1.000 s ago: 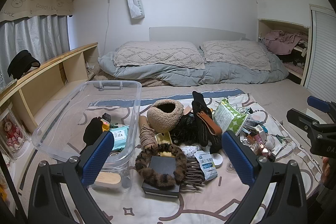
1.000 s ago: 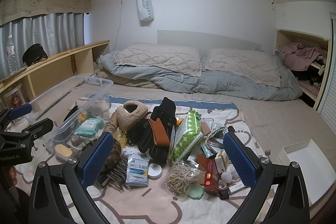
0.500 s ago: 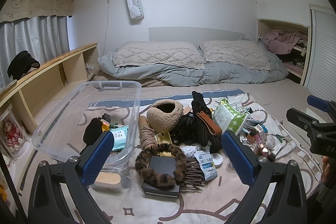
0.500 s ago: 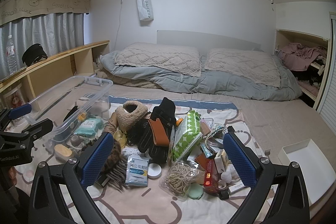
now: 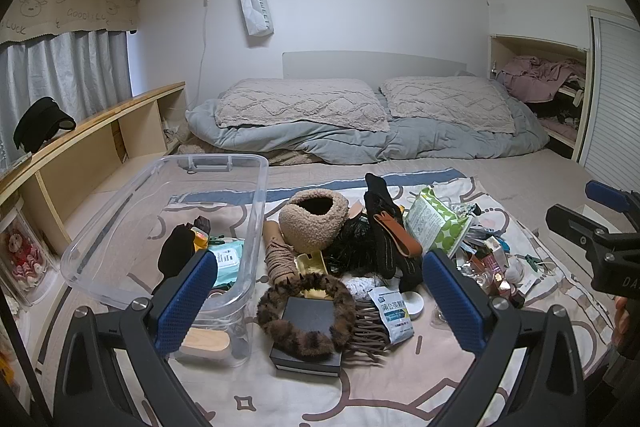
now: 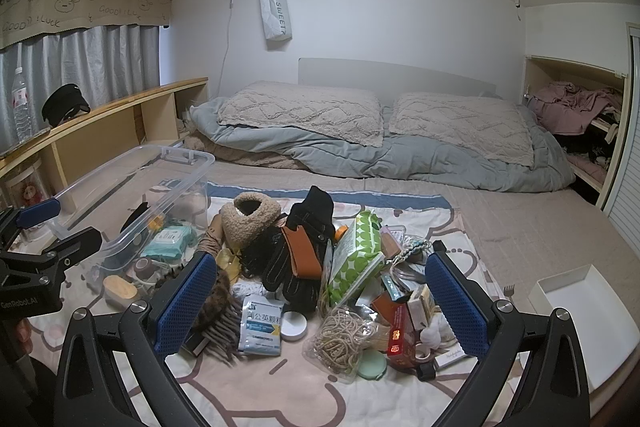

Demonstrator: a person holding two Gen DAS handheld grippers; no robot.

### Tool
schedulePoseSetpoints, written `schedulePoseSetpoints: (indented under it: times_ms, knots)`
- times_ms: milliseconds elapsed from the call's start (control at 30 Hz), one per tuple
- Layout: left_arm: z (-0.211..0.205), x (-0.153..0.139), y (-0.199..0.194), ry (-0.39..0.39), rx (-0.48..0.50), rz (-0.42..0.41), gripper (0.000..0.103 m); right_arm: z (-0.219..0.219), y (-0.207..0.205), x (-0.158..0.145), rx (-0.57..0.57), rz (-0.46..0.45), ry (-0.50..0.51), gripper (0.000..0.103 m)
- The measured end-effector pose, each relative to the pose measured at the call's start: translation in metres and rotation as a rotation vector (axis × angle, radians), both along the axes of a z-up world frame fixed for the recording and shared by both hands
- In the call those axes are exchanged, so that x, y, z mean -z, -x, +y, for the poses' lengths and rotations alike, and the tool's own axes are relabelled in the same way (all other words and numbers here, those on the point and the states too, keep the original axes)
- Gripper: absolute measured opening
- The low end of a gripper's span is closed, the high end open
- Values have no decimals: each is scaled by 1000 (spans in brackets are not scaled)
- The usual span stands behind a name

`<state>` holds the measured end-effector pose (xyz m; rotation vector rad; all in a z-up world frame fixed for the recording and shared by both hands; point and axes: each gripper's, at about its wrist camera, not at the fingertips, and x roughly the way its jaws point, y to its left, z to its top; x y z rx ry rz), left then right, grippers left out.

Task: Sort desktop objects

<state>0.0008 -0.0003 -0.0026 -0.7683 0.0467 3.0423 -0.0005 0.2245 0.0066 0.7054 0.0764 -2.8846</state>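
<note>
The heap of small things on the printed blanket [image 5: 280, 399] is unsorted apart from a few items lying in the clear plastic bin [image 5: 256, 195], so this looks like the pause between picks, with nothing held. The left gripper [image 5: 316, 301] has its fingers spread wide and empty; straight ahead between them lie the furry brown headband [image 5: 306, 315] draped on a black box [image 5: 308, 347], with the fleece bag [image 5: 314, 219] beyond and the bin just outside the left finger. The right gripper [image 6: 320, 301] is likewise wide apart and empty; between its fingers sit the blue-and-white sachet [image 6: 260, 325], a white round lid [image 6: 293, 325], the black gloves [image 6: 298, 267] and the green dotted pack [image 6: 354, 259], and a white tray [image 6: 576, 311] lies outside the right finger. The next move probably calls for choosing one item, lowering onto it, and closing
</note>
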Motion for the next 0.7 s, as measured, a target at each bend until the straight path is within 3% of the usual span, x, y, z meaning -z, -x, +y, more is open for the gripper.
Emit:
schedulePoseSetpoints:
  times_ms: [700]
  knots:
    - [-2,-1,-5,15,-25,-3,103,21,-7,-2,45,9,-17,103]
